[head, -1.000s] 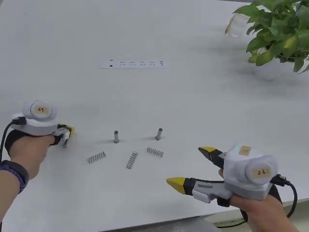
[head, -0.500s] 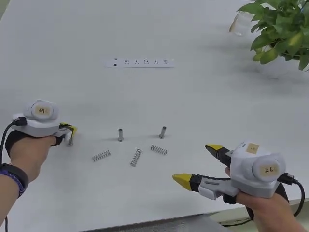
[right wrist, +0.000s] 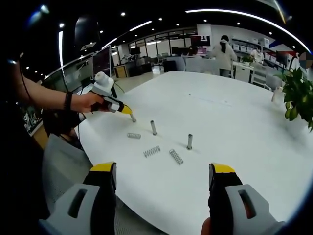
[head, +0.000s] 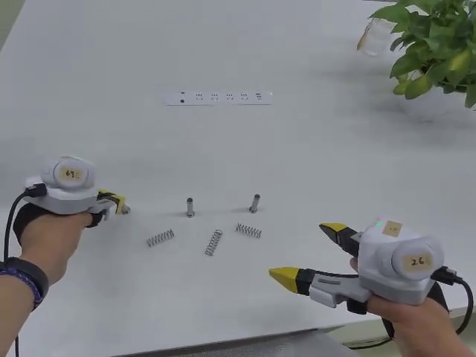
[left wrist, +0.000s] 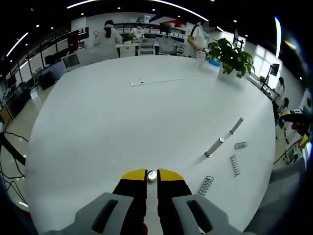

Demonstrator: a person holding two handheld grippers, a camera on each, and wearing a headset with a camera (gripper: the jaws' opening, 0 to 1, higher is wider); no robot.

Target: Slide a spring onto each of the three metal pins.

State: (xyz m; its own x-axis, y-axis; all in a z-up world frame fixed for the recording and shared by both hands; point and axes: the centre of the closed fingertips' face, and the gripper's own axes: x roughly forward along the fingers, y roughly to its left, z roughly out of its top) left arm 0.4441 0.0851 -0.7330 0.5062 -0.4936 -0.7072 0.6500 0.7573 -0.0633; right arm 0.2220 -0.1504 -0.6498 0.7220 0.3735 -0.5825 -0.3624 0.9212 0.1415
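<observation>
My left gripper (head: 117, 204) is at the left of the white table, shut on a short metal pin (left wrist: 152, 175) held at its yellow tips. Two more pins stand upright mid-table, one (head: 190, 207) on the left and one (head: 255, 203) on the right. Three springs lie loose in front of them: left (head: 160, 238), middle (head: 213, 242), right (head: 248, 230). My right gripper (head: 307, 253) hovers at the lower right, open and holding nothing, a little right of the springs. In the right gripper view the pins (right wrist: 153, 128) (right wrist: 190, 141) and springs (right wrist: 152, 151) lie ahead of its jaws.
A white power strip (head: 219, 98) lies farther back on the table. A potted plant (head: 435, 44) stands at the back right corner. The table's front edge (head: 223, 343) runs just below the right gripper.
The head camera has shifted slightly. My left gripper has turned a little with the pin in it. Standing pins, springs and right gripper have not visibly moved.
</observation>
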